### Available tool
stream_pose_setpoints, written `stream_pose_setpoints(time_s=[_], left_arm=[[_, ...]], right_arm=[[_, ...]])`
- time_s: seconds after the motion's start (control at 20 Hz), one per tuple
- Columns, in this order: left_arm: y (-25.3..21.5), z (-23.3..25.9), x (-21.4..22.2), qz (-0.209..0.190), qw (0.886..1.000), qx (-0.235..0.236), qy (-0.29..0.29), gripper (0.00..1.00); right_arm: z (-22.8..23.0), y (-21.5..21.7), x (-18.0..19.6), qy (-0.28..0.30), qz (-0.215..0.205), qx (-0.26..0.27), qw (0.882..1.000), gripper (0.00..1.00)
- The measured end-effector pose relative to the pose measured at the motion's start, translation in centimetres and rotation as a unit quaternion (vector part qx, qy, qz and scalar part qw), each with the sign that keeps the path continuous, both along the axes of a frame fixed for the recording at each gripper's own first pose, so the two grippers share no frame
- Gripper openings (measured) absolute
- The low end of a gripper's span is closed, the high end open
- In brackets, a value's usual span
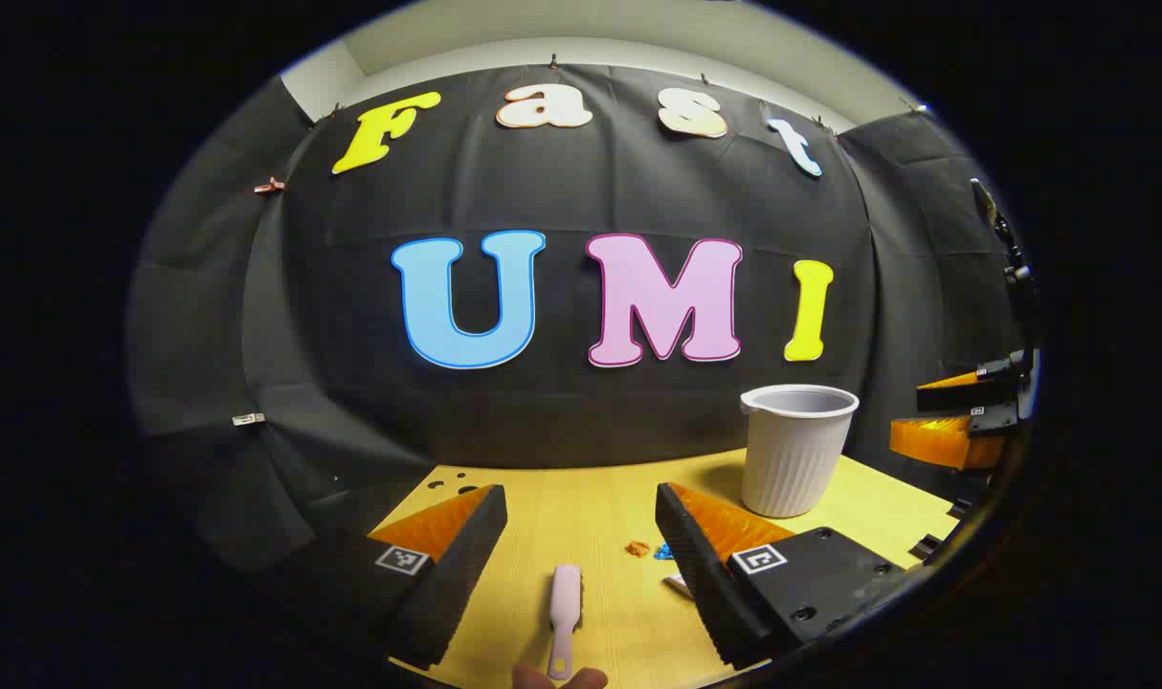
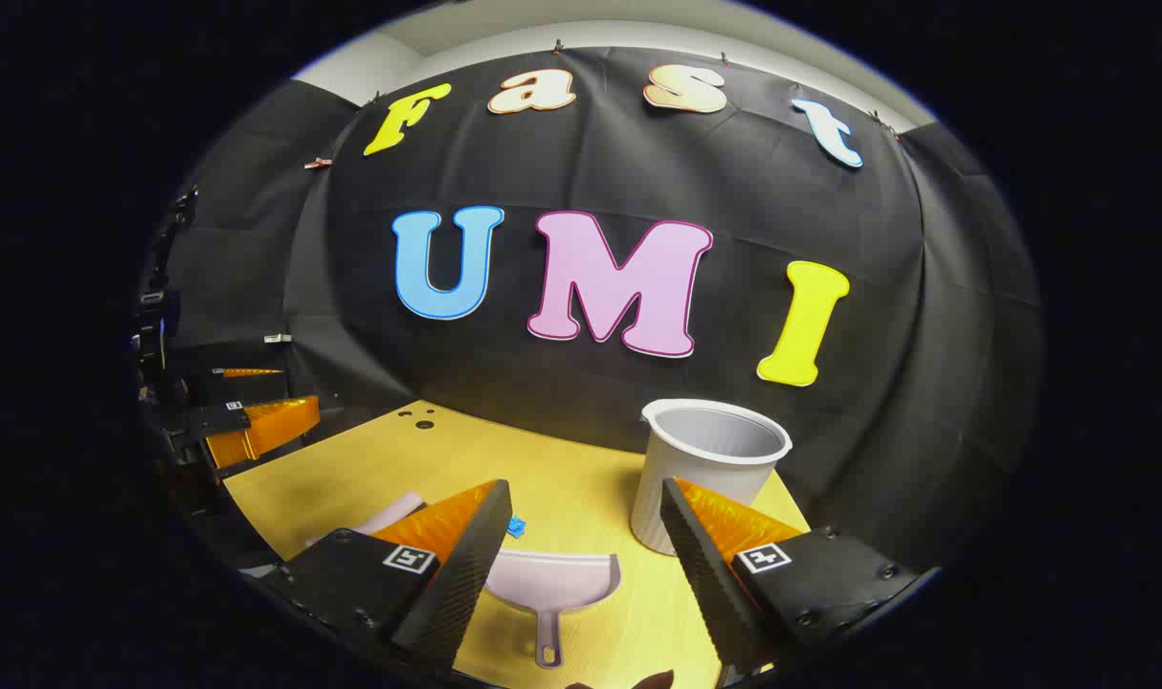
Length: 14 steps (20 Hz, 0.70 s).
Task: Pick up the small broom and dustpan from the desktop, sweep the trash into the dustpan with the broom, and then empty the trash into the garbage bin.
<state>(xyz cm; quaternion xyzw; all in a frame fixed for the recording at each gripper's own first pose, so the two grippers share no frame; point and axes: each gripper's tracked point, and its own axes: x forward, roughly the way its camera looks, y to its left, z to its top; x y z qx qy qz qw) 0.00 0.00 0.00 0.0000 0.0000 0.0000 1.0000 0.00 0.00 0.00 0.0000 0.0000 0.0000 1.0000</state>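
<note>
Left gripper view: left gripper [image 1: 581,550] spread wide, empty, hovering over the small broom [image 1: 564,612] lying handle-near on the desktop [image 1: 600,507]. Light, stiff plastic, probably slick; best pinched across the handle. Bristles hard to make out. Trash [image 1: 648,550] just beside the right finger, partly hidden.

Right gripper view: right gripper [image 2: 586,565] also wide and empty above the dustpan [image 2: 552,584]. Thin, light shell; grab the handle stub, not the scoop. Garbage bin [image 2: 710,459] upright near, lower wall blocked by a finger.
</note>
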Motion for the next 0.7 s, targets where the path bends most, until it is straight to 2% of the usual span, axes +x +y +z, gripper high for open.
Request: stream_pose_setpoints(time_s=[0.25,0.7], left_arm=[[-0.1,-1.3,1.5,0.008,1.000,0.012,0.019,0.99],[-0.4,-2.7,3.4,0.000,0.999,0.017,0.041,0.97]], right_arm=[[-1.3,0.2,1.6,0.017,0.014,0.007,1.000,0.98],[-2.9,-0.2,3.0,0.040,0.014,-0.001,0.999,0.98]])
